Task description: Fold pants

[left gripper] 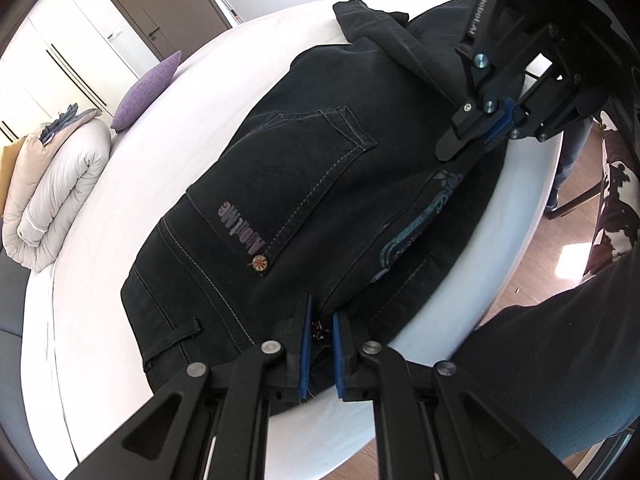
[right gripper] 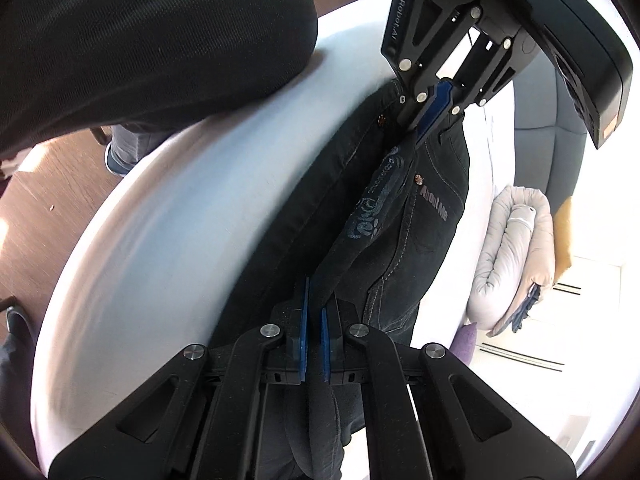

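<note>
A: Where are the black jeans point(left gripper: 304, 184)?

B: On the white bed point(left gripper: 132, 184), close to its near edge. In the left wrist view the waistband sits at the lower left, by the left hand-held gripper point(left gripper: 320, 344), and the garment runs up and to the right, so its long axis lies on that diagonal. The back pocket point(left gripper: 288, 188) with the lettering faces up.

A: And the grippers?

B: The left hand-held gripper has its blue pads nearly together, pinching the waistband edge. The right hand-held gripper point(right gripper: 314, 332) is clamped on a fold of denim lifted off the layer beneath; the embroidered patch point(right gripper: 370, 208) sits on that fold.

A: What does one camera give that the other does not?

B: The left view shows the pocket flat and, beyond the jeans, a purple cushion point(left gripper: 150, 90), a rolled duvet point(left gripper: 52, 200) and a brown door point(left gripper: 160, 8). The right view shows the raised fold stretched between both tools, and a person's dark-clad leg point(right gripper: 140, 40) pressed against the bed's side.
</note>
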`<state>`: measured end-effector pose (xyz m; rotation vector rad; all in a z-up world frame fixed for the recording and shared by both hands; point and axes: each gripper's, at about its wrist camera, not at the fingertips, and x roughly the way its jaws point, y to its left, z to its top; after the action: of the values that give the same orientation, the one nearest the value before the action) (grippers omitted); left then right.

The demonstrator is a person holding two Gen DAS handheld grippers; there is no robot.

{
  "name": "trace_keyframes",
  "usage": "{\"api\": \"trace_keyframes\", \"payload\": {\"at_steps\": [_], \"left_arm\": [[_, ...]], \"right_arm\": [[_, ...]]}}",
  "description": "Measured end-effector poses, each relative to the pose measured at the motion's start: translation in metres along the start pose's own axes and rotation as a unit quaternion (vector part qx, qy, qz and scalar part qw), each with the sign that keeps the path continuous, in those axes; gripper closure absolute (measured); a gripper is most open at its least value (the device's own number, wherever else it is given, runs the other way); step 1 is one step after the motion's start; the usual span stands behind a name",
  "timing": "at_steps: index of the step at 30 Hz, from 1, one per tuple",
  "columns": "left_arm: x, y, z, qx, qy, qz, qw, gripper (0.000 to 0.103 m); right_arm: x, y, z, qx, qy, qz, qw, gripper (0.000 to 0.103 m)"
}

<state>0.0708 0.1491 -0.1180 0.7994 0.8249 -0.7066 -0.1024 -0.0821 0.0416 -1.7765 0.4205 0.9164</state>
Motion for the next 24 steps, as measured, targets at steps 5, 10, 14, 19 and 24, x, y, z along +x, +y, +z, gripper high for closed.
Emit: {"api": "trace_keyframes", "payload": {"at_steps": [5,10,14,19,24], "left_arm": [[0.01,0.01,0.001,-0.019,0.0,-0.001,0.9998,0.09],[0.008,0.019,-0.005,-0.041,0.005,0.016,0.999,0.061],[-0.006,0.025,-0.014,-0.068,0.01,0.022,0.9974,0.035],[-0.034,0.046,-0.008,-0.125,-0.026,0.02,0.9916,0.035],[-0.017,0.07,0.038,-0.204,-0.07,0.011,0.9765,0.035]], "right_arm": [[0.001,0.004,0.014,0.011,0.007,0.001,1.0,0.099],[0.003,0.009,0.027,0.022,0.017,-0.006,1.0,0.099],[0.008,0.006,0.029,0.017,0.02,-0.018,0.999,0.098],[0.003,0.011,0.028,0.047,0.029,-0.02,0.998,0.098],[0.004,0.022,0.028,0.053,0.031,-0.054,0.997,0.098]]}}
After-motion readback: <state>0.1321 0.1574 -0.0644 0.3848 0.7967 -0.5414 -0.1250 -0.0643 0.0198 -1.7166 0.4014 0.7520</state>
